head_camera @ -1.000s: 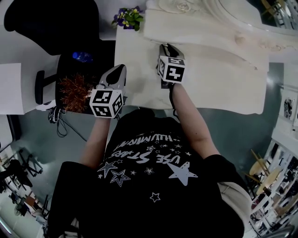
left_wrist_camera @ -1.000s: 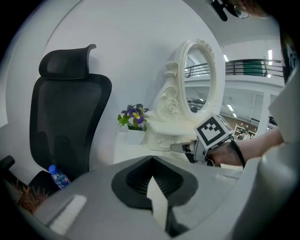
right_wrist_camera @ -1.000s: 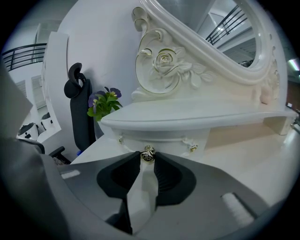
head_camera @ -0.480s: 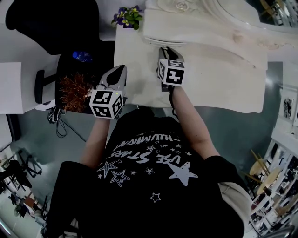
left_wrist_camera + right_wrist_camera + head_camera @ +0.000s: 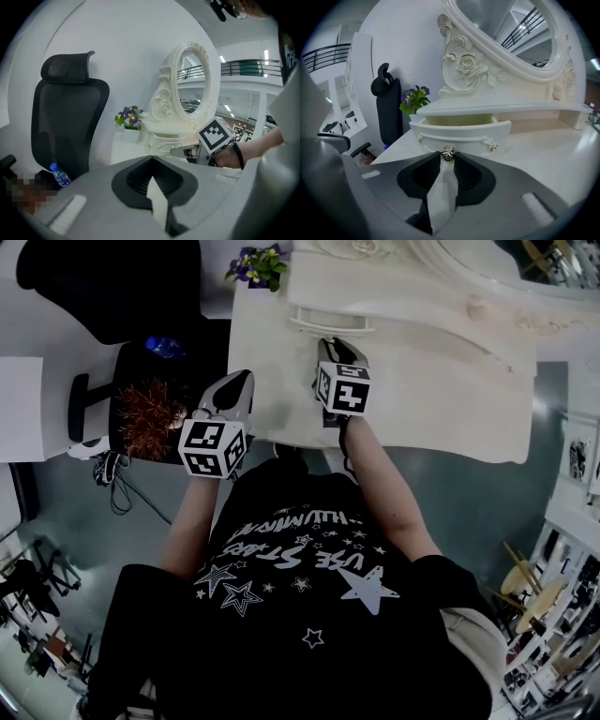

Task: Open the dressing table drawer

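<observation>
Drawer: the small white drawer [image 5: 461, 133] under the mirror shelf is pulled partly out, its cream inside showing; it sits at the back left of the dressing table [image 5: 450, 399].
Knob: a metal rose-shaped knob [image 5: 448, 153] at the middle of the drawer front, pinched between the jaw tips.
Right gripper: the right gripper [image 5: 447, 161] is clenched on the knob; from above it [image 5: 333, 341] reaches across the tabletop to the drawer front.
Left gripper: the left gripper [image 5: 151, 161] has its jaws pressed together with nothing between them; it [image 5: 237, 382] hangs at the table's left front edge, well apart from the drawer.
Mirror: an oval mirror [image 5: 506, 28] in a carved white frame with a rose rises behind the drawer.
Flowers: a small pot of purple flowers [image 5: 258, 263] stands at the table's back left corner.
Chair: a black office chair [image 5: 65, 122] stands left of the table, a blue-capped water bottle [image 5: 59, 174] beside it.
Writing: the person's black T-shirt [image 5: 300, 568] carries white stars and words that seem to read "USE STARS"; the line above is too warped to read.
</observation>
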`<state>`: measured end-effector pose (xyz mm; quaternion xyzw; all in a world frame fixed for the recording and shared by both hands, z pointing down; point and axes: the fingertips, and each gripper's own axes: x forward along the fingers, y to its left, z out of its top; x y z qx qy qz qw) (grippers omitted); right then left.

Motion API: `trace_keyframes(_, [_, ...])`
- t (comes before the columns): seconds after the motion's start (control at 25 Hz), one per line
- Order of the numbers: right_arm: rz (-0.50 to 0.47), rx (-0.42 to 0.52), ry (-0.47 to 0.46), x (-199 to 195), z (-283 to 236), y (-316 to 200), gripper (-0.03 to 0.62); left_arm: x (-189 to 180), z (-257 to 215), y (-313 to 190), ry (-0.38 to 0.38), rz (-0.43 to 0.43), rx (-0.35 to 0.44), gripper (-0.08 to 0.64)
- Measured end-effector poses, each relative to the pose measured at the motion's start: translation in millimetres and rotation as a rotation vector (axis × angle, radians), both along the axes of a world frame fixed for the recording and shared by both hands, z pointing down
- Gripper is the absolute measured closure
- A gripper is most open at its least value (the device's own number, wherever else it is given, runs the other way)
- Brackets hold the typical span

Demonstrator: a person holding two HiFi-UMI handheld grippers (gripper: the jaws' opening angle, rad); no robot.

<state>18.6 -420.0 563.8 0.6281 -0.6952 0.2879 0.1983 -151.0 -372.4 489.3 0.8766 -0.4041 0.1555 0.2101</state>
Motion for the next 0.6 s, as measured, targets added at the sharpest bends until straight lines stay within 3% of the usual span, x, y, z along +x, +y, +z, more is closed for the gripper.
trace_keyframes(0.6, [0.012, -0.01, -0.011, -9, 2, 23, 0.469, -2, 0, 21, 0.004, -0.01, -0.001, 0.56])
